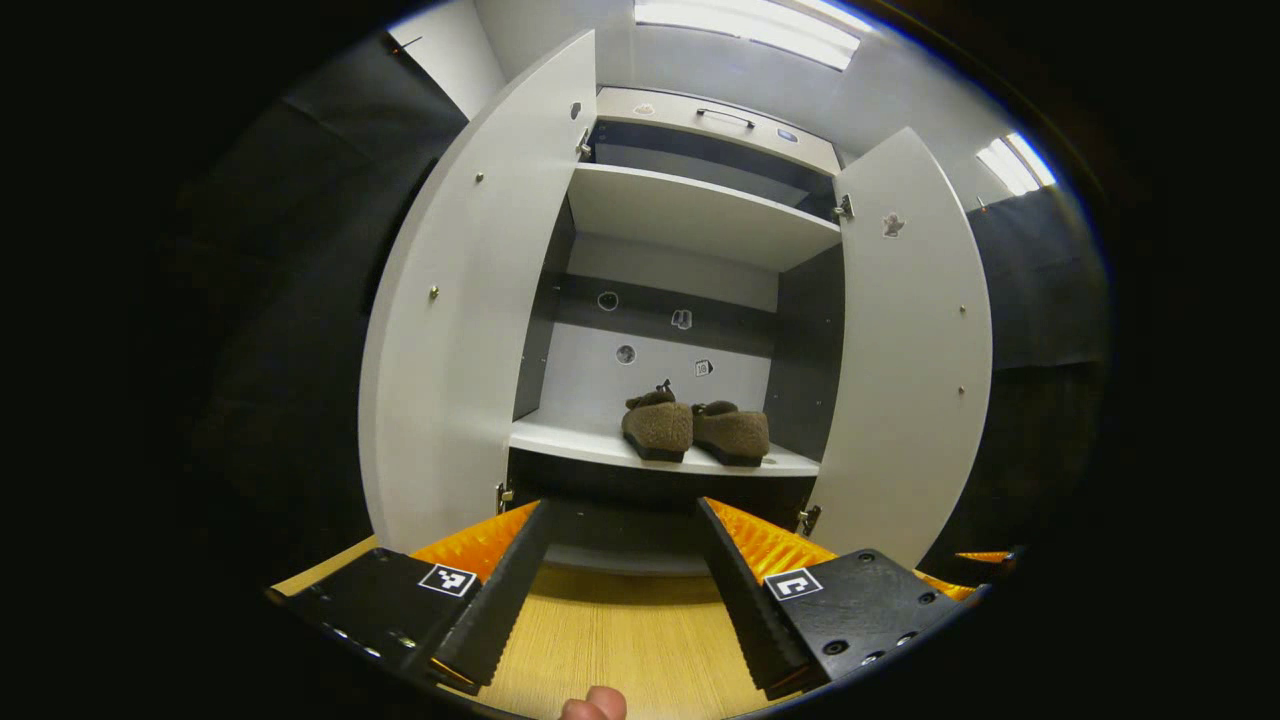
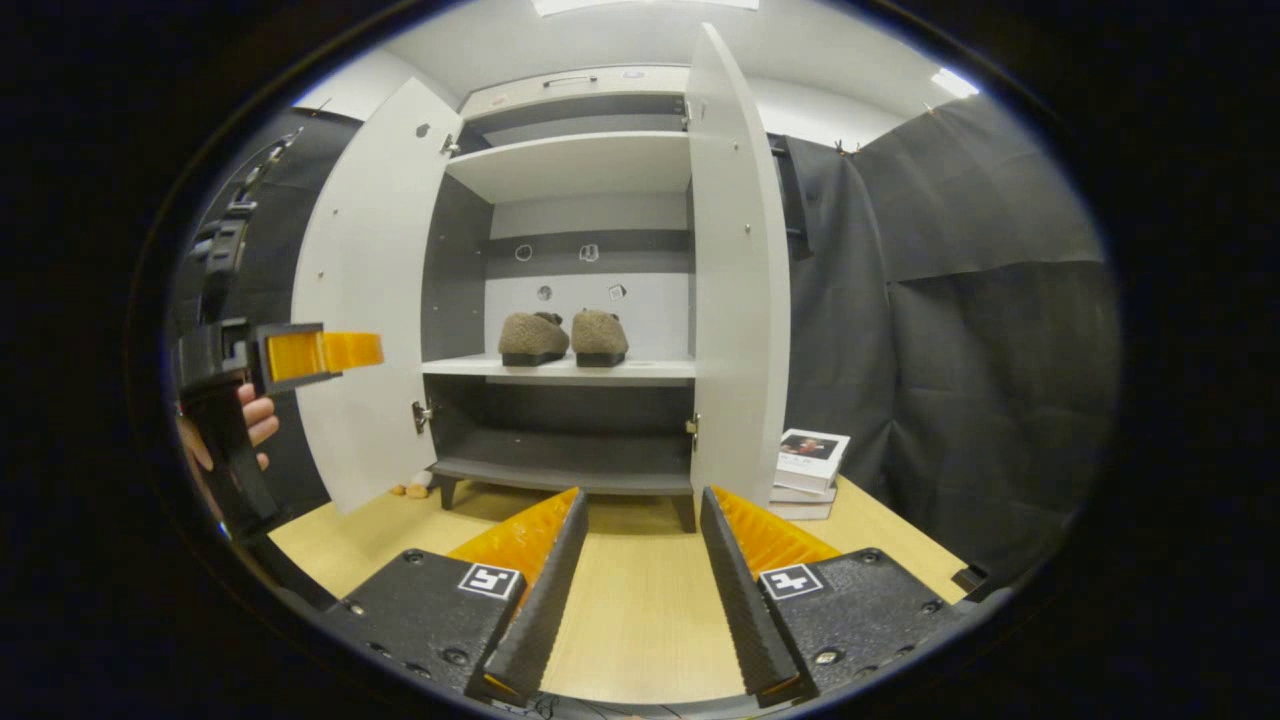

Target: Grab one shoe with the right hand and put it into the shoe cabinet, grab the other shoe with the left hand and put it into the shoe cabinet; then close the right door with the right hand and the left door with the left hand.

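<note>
Two brown fuzzy shoes (image 1: 696, 430) (image 2: 563, 337) stand side by side on the middle shelf (image 1: 560, 440) of the white shoe cabinet (image 2: 570, 160). Both cabinet doors hang wide open: the left door (image 1: 470, 300) (image 2: 360, 300) and the right door (image 1: 910, 340) (image 2: 738, 270). My left gripper (image 1: 622, 515) is open and holds nothing, in front of the cabinet just below the shoe shelf. My right gripper (image 2: 638, 500) is open too, farther back over the wooden floor. The left gripper (image 2: 300, 355), held by a hand (image 2: 250, 420), also appears at the left edge of the right gripper view, beside the left door.
A stack of books (image 2: 808, 470) lies on the wooden floor (image 2: 640, 600) just right of the cabinet, against the black cloth wall. Small objects (image 2: 410, 489) lie on the floor under the left door. An upper shelf (image 1: 690, 210) and a lower shelf (image 2: 560, 472) bear nothing.
</note>
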Demonstrator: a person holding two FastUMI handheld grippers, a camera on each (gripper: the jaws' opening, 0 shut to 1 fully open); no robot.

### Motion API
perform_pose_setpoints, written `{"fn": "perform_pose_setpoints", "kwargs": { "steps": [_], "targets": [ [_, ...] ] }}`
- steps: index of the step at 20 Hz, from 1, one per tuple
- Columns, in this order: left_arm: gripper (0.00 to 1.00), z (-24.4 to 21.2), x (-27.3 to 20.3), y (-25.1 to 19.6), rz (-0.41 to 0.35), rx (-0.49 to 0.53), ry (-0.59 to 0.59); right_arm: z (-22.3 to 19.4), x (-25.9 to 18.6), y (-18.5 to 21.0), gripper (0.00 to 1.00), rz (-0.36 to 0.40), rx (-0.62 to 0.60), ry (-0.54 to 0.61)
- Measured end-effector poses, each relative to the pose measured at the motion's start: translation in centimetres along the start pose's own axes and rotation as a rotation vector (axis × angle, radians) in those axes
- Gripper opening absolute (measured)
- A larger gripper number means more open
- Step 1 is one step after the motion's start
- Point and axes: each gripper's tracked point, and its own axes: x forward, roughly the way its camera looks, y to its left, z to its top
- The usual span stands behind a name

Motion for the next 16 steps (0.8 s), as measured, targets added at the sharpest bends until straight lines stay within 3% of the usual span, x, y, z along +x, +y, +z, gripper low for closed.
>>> {"fn": "perform_pose_setpoints", "kwargs": {
  "steps": [8, 16],
  "targets": [
    [0.9, -1.2, -4.2, 0.1, 0.03, 0.056, -0.009, 1.9, -1.3, -0.7, 0.73, -0.001, 0.038, -0.042],
    [0.9, -1.2, -5.7, -2.4, -0.024, 0.078, -0.005, 16.0, -1.3, -13.0, 0.77, -0.144, 0.122, -0.231]
  ]
}}
